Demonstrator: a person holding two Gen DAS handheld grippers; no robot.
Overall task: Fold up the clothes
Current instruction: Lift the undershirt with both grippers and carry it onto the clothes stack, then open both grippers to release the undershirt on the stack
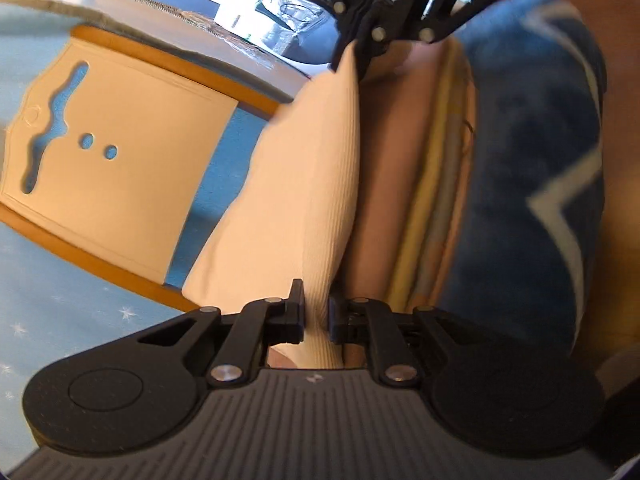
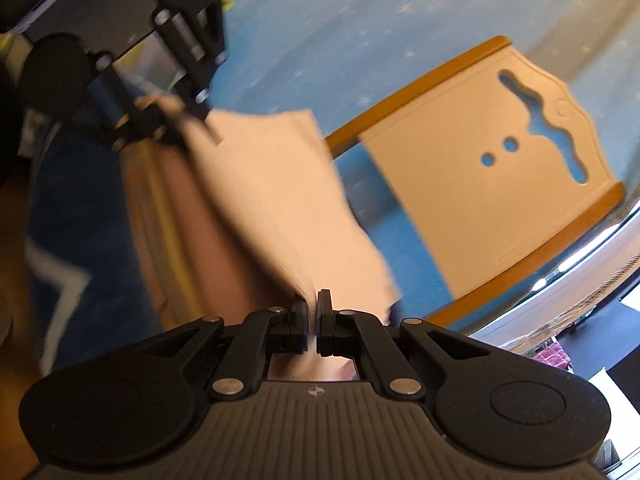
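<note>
Left hand-held gripper (image 1: 317, 312) and right hand-held gripper (image 2: 313, 320) each clamp cream ribbed garment (image 1: 296, 200), stretched lengthwise between them

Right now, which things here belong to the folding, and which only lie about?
For the job:
- cream ribbed garment, held taut
- left gripper, shut on one end
- right gripper, shut on the other end

Lying about:
- wooden chair
- blue star-print cloth
- blue cushion

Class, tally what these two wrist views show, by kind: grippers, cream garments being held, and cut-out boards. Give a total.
Grippers: 2, left gripper and right gripper
Cream garment: 1
Cut-out board: 1
Total: 4
</note>
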